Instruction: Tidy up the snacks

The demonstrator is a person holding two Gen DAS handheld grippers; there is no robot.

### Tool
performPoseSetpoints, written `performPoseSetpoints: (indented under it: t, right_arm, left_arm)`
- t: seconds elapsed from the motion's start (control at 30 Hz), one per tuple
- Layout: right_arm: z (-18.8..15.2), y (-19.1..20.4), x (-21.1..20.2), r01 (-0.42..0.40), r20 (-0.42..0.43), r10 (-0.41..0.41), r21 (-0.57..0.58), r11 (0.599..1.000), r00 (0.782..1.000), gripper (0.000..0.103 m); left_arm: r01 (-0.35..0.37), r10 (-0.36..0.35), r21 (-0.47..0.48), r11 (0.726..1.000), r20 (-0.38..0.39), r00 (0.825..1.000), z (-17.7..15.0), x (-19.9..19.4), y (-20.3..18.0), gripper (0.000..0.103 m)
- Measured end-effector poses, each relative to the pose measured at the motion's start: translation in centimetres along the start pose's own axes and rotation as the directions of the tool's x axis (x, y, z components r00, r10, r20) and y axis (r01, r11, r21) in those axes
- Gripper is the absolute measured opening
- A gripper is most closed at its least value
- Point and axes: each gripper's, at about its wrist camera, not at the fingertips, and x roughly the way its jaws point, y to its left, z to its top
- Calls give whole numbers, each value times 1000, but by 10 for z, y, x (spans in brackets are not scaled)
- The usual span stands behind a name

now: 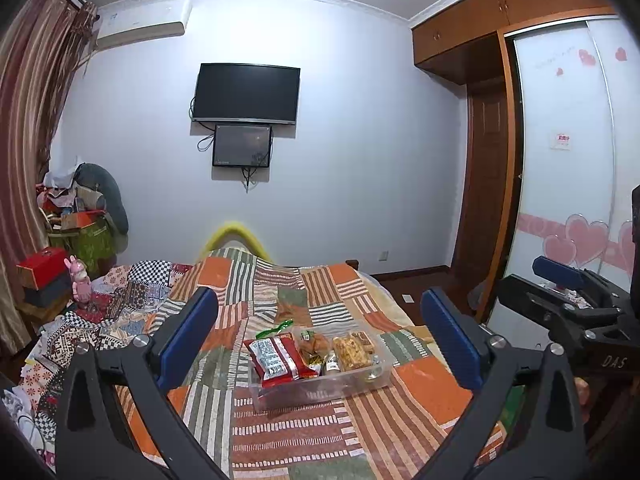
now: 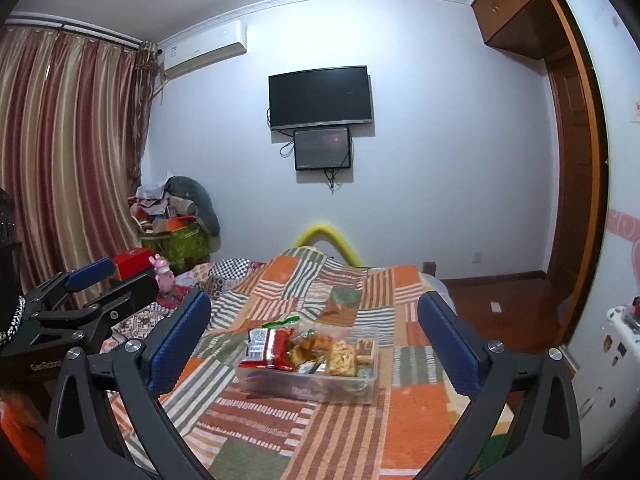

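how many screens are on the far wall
2. The large black TV is mounted on the white wall beyond the bed; the smaller dark screen hangs directly beneath it, touching its lower edge. Both appear off. None seems hidden.

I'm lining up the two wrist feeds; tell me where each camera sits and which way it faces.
Left wrist: on the left gripper, facing down the patchwork bed to the clear plastic snack box; its open blue-padded fingers frame it, right gripper at right.
Right wrist: on the right gripper, same heading, left gripper at left.
Shared: box, bed, black wall television.
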Motion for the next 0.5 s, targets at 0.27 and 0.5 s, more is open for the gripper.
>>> performPoseSetpoints:
  t: [0.27,0.5]
  right_arm:
    - [-9,1,-7,4,-5,-4,1,1000,1000,103]
    - [-8,0,-6,5,-5,-5,1,1000,1000,103]
  left_arm:
    - [-11,11,-3,1000,-1,1000,-1,1,0,103]
    - [-7,7,-5,1000,-3,1000,-2,2,1,103]
